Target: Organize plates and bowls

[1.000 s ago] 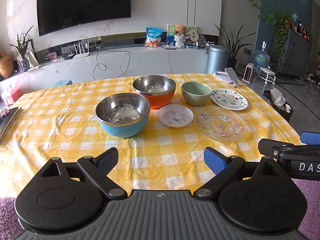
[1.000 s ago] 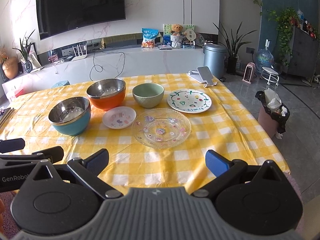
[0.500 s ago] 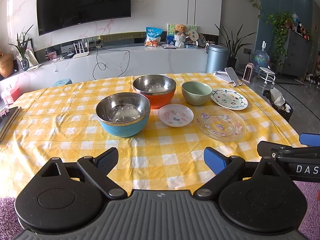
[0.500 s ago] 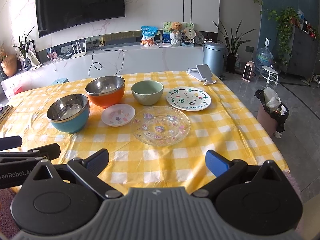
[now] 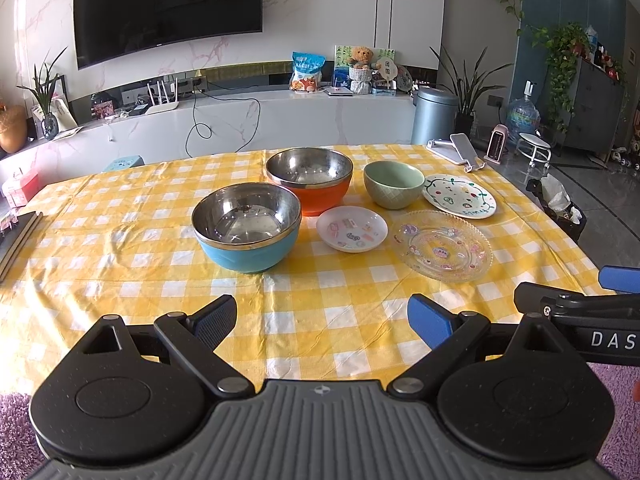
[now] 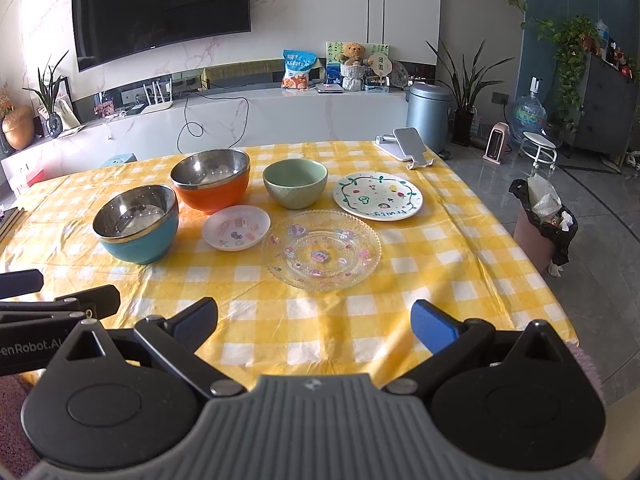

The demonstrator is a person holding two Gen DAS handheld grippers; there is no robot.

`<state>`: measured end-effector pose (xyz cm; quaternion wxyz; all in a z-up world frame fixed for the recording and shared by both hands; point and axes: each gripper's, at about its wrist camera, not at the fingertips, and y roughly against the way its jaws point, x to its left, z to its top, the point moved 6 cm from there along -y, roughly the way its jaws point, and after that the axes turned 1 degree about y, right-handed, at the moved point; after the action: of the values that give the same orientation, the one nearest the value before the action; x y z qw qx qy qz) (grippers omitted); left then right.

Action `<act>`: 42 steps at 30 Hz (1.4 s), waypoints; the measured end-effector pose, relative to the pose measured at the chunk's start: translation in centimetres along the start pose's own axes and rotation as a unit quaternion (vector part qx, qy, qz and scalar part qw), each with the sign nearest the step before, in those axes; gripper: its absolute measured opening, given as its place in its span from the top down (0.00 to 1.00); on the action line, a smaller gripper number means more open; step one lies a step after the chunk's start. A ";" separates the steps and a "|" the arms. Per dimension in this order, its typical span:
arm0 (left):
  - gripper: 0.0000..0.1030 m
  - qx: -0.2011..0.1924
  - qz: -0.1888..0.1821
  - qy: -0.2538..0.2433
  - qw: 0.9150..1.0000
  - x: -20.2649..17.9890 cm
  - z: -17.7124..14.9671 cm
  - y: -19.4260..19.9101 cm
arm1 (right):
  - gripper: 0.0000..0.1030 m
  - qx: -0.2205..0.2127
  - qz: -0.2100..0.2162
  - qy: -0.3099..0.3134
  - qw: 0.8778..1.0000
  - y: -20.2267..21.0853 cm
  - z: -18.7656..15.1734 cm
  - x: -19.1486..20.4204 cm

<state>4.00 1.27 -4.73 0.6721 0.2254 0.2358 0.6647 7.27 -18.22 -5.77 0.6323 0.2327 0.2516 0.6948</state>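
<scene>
Standing at the near edge of the table (image 5: 120,248), the person holds both tools short of the crockery; I judge the sorting not yet begun, since no piece is stacked on another.

The left gripper (image 5: 322,316) is spread wide and holds nothing. The right gripper (image 6: 314,318) is likewise wide open and empty. Both hover above the yellow checked cloth, well apart from every dish.

Position of the items, as found:
- The blue bowl (image 5: 247,236) sits ahead of the left gripper, slightly to its left, nearest of the bowls.
- The orange bowl (image 5: 310,180) stands just behind it, with the green bowl (image 5: 394,189) beside that to the right.
- The small plate (image 5: 352,229) lies between the blue bowl and the glass plate (image 6: 322,249).
- The glass plate lies almost straight ahead of the right gripper and is the closest piece to it.
- The painted plate (image 6: 378,196) lies behind the glass plate, near the green bowl.

Assessment: the next move calls for a reach forward over the cloth and a grip on one rim. The flat plates offer little edge to seize, so a low, shallow approach seems needed; the steel-lined bowls have standing rims and should prove easier.
</scene>
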 end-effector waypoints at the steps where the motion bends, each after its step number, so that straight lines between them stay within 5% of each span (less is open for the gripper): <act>1: 0.00 0.000 0.000 0.000 1.000 0.0 0.0 0.0 | 0.02 0.000 0.000 0.000 1.000 0.0 0.0 0.0; 16: 0.00 0.006 -0.004 0.012 1.000 0.1 -0.4 -0.1 | 0.02 -0.004 0.004 -0.008 1.000 -0.3 -0.1 -0.4; 24: 0.00 0.021 -0.056 0.059 0.997 -0.2 0.4 -1.4 | 0.02 -0.029 0.023 -0.020 0.999 -1.7 0.4 -2.4; 32: 0.14 0.046 -0.100 0.071 0.991 -2.1 2.5 -4.2 | 0.04 -0.032 0.031 0.001 0.999 -5.5 2.2 -4.1; 42: 0.31 0.062 -0.131 0.098 0.985 -4.9 4.8 -10.7 | 0.38 -0.012 0.027 -0.035 0.999 -12.1 5.5 -7.0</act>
<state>15.36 -3.73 -7.44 0.7116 0.1681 0.3685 0.5741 20.65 -23.97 -9.44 0.6246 0.2559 0.2145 0.7059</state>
